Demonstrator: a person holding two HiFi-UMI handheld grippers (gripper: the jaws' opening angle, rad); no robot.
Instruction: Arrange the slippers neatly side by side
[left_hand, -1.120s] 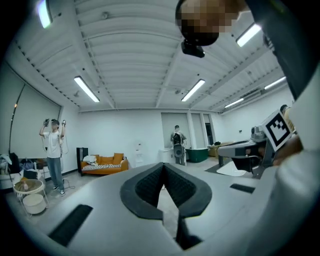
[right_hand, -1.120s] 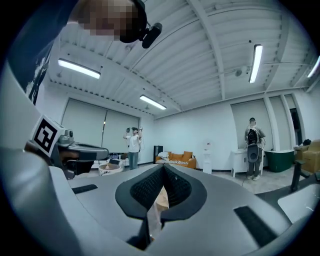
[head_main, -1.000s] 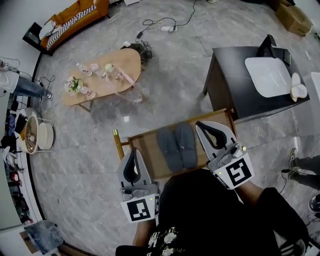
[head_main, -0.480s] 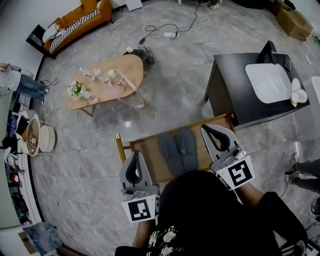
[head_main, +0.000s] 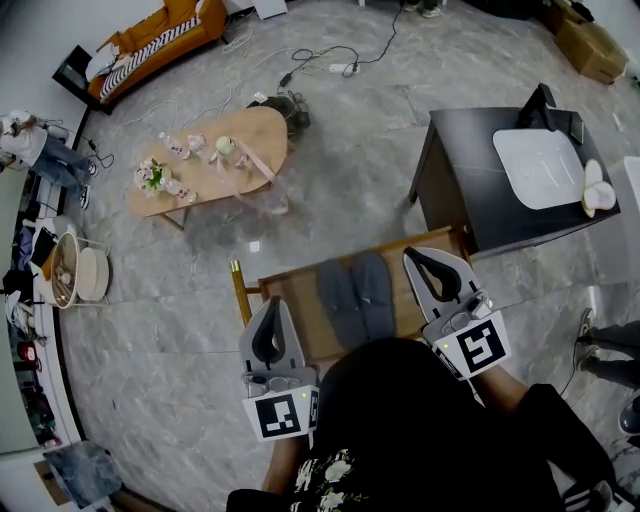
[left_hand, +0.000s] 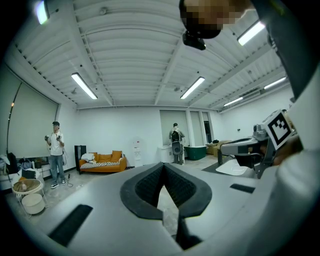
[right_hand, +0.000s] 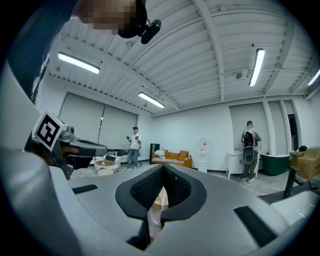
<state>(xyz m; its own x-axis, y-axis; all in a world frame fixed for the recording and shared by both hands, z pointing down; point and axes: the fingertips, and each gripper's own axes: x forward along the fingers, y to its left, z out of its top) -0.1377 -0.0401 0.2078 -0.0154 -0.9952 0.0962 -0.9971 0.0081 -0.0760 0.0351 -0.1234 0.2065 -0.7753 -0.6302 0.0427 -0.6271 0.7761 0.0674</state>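
1. Writing: the only markings are black-and-white square markers, one on the left gripper's cube and one on the right gripper's cube; they are patterns, not letters; print on the small items on the oval coffee table is too small to read.
2. Slippers: a grey pair lying flat on the low wooden bench, side by side and touching along their inner edges, toes pointing away from the person.
3. Left gripper: fingers pressed together at the tips with nothing between them; it sits at the bench's near left end, apart from the slippers.
4. Right gripper: fingers likewise closed tip to tip and empty; it sits at the bench's right end, just beside the right slipper and not touching it.
5. Black desk beyond the bench's right end; orange sofa far off.
6. Against the earlier frames: slippers in the same place on the bench; both grippers hold much the same spots and stay closed; the bystander at the left edge has shifted slightly.
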